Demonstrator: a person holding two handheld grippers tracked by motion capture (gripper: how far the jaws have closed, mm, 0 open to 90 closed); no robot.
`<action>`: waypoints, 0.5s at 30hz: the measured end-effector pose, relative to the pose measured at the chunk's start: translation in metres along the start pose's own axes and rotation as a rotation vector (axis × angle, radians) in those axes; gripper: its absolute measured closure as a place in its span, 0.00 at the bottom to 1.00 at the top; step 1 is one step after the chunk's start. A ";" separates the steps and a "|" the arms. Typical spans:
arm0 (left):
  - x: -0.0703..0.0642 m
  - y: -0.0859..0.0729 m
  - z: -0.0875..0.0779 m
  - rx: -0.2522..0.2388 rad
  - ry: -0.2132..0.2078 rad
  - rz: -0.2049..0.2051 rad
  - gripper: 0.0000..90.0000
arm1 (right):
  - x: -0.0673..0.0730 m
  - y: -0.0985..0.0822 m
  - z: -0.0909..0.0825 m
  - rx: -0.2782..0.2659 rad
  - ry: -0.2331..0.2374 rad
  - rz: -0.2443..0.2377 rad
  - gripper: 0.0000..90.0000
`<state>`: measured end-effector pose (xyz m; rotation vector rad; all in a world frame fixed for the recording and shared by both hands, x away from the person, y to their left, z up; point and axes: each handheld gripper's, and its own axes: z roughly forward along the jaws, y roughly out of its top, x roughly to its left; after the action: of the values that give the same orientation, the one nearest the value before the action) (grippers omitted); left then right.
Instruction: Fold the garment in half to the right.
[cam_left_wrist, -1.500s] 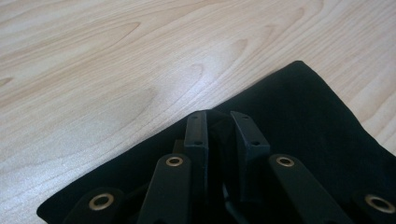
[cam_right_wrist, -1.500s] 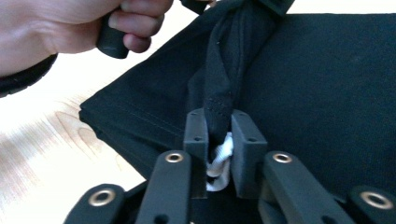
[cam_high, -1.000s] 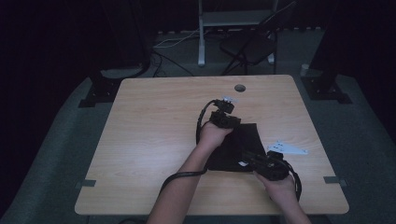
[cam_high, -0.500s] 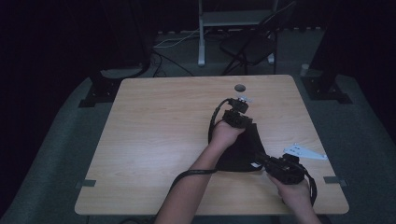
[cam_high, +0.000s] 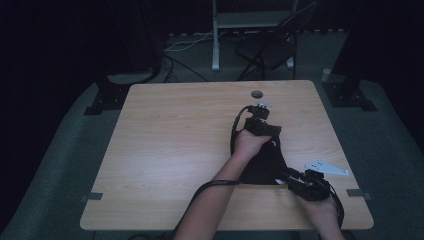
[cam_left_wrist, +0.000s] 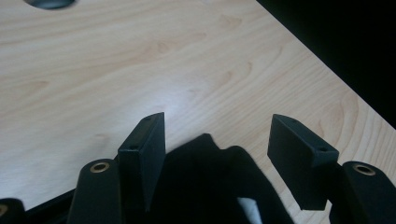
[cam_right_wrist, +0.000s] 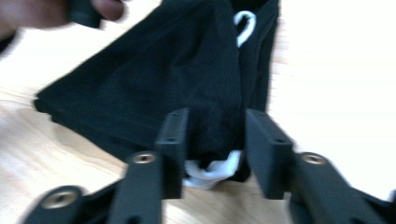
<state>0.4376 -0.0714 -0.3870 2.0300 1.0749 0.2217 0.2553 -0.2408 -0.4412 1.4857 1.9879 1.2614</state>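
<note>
On the right half of the pale wood-grain laminate table lies a folded black cloth garment, soft matte knit, roughly triangular from the high view, layered edges stacked at its near side. It sits between my two grippers, near the table's right edge and front edge; the whole left half of the tabletop is bare room to move. A round grey cable hole sits at the far edge.

My left gripper, black, hard plastic, is at the cloth's far tip. Left gripper view: jaws have just been opening, now wide apart, the cloth's bunched black fold lying between them, pads not pressing it. A small white bit shows low in that fold.

My right gripper is at the cloth's near right corner. Its jaws have just been opening too; in the right gripper view the black fold sits between the pads with small gaps either side, so loose, not clamped. A white cloth tag pokes out under the fold there, plus a white loop farther up. Blurred, no writing readable.
</note>
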 end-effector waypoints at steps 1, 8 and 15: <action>0.002 0.000 -0.003 -0.007 0.023 0.011 0.41 | -0.001 0.000 -0.001 0.001 -0.016 -0.008 0.59; 0.006 -0.012 -0.010 0.073 0.146 0.173 0.41 | 0.002 0.004 -0.004 -0.043 -0.068 -0.087 0.42; -0.004 -0.017 0.013 0.113 0.108 0.199 0.41 | 0.011 0.002 0.011 0.025 -0.059 -0.146 0.37</action>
<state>0.4306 -0.0764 -0.4068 2.2502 0.9689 0.3843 0.2601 -0.2258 -0.4426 1.3459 2.0394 1.1237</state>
